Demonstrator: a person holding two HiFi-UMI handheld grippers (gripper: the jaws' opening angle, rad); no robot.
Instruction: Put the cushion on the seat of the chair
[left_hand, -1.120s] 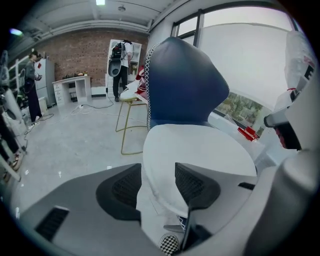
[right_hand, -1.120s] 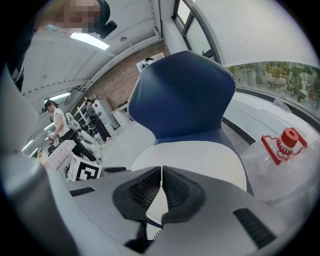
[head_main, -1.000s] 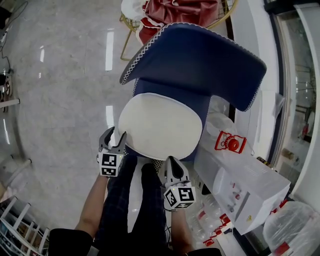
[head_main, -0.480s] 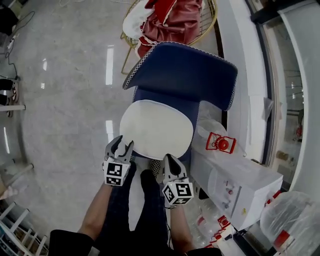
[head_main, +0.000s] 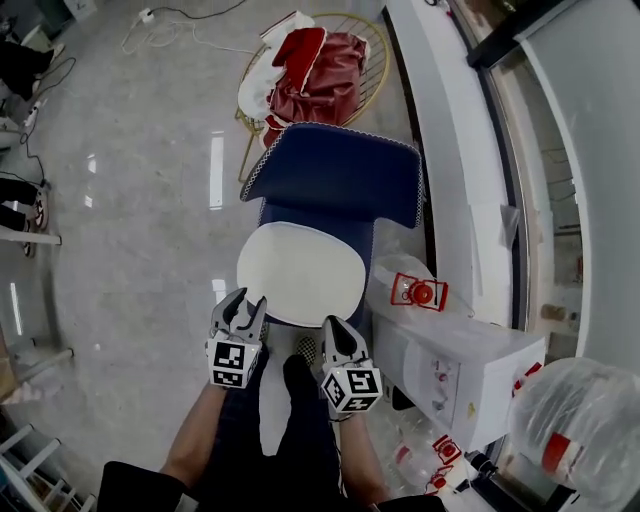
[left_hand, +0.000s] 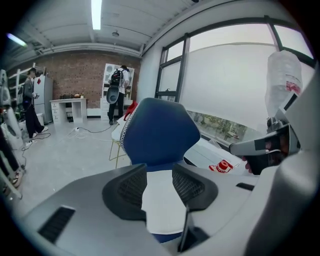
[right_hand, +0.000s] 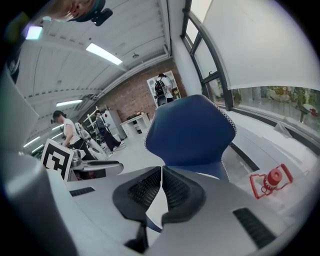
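Note:
The white oval cushion (head_main: 300, 272) lies flat on the seat of the blue chair (head_main: 340, 180). Neither gripper touches it. My left gripper (head_main: 245, 303) hovers just off its near left edge, its jaws apart and closing with nothing between them. In the left gripper view the cushion (left_hand: 162, 200) shows through the gap of the left gripper (left_hand: 159, 172), below the chair back (left_hand: 160, 132). My right gripper (head_main: 335, 325) hangs near the cushion's near right edge. Its jaws meet at the tips in the right gripper view, right gripper (right_hand: 162, 172), and hold nothing.
A gold wire chair (head_main: 380, 60) with red and white cloth stands behind the blue chair. To the right are a clear container with a red label (head_main: 415, 290), a white carton (head_main: 460, 370) and a plastic bag (head_main: 580, 420). The person's legs are below the grippers.
Both grippers have risen and drawn back from the cushion's near edge. The left jaws have narrowed a little. The cushion stays on the seat.

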